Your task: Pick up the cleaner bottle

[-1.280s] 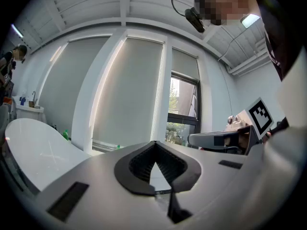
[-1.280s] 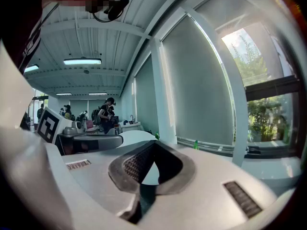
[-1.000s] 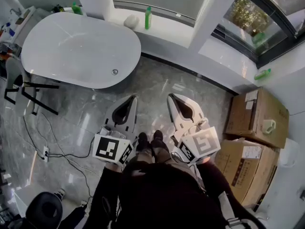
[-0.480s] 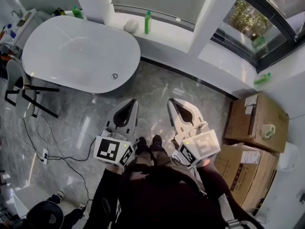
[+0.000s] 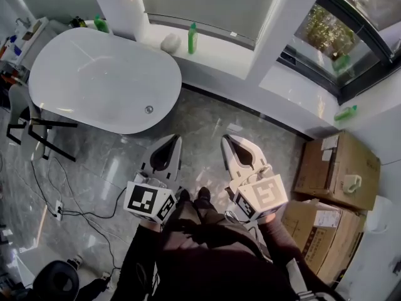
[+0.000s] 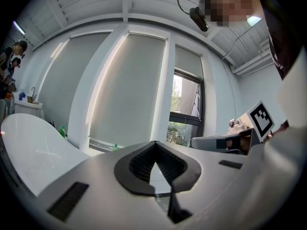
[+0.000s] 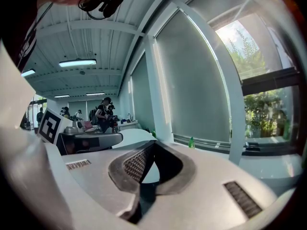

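Marble floor runs to a white ledge [image 5: 241,50] behind the tub [image 5: 94,80], where the green bottle [image 5: 192,37] stands upright, well ahead. Left gripper [image 5: 177,139] and right gripper [image 5: 226,140] are both closed, empty. Light, slick plastic, I'd guess — grip it mid-body.

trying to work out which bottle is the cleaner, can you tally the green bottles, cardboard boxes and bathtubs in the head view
green bottles: 3
cardboard boxes: 2
bathtub: 1
total: 6
A further green shape by the dark window frame is too unclear to count.
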`<state>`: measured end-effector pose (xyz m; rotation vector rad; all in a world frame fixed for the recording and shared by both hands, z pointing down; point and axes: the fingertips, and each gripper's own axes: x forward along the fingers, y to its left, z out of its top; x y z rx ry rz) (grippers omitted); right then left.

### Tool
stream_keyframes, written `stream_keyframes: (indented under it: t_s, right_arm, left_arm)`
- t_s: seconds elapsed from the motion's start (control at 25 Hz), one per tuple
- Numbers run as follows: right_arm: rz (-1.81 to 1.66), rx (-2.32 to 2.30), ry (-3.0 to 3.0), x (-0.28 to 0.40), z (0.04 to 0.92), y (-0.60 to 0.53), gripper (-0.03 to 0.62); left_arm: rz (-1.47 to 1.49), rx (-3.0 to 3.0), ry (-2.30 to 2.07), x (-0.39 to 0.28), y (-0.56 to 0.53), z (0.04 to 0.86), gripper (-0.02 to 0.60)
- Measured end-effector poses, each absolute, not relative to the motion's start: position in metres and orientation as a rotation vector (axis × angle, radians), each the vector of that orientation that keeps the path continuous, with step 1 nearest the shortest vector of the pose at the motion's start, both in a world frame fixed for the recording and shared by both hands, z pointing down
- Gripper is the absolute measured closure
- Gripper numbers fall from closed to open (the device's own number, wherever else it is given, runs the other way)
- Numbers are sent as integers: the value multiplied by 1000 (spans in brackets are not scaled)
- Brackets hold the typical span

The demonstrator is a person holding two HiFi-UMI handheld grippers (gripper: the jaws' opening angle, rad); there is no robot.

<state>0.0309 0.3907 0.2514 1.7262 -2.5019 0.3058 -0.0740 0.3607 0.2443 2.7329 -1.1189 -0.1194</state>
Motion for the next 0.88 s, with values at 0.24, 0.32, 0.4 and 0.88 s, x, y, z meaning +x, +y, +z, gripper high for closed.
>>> stream_keyframes:
  t_s: [0.24,0.32,0.4,0.88]
  right_arm:
    - [303,1727,-2499,50,251,374,589]
    - [300,1727,-2499,54,251,368,589]
    - [298,1731,-2500,58,250,361,589]
    - [323,1768,-2458,73,257,297,589]
  left_arm:
    - [-130,2727,-1139,-57,341,242,575]
    - [-134,2727,-1143,-53,335,240,575]
    - [-131,2731,-1144,-49,329,239,574]
    - [-109,2736,-1114,-32,254,249,575]
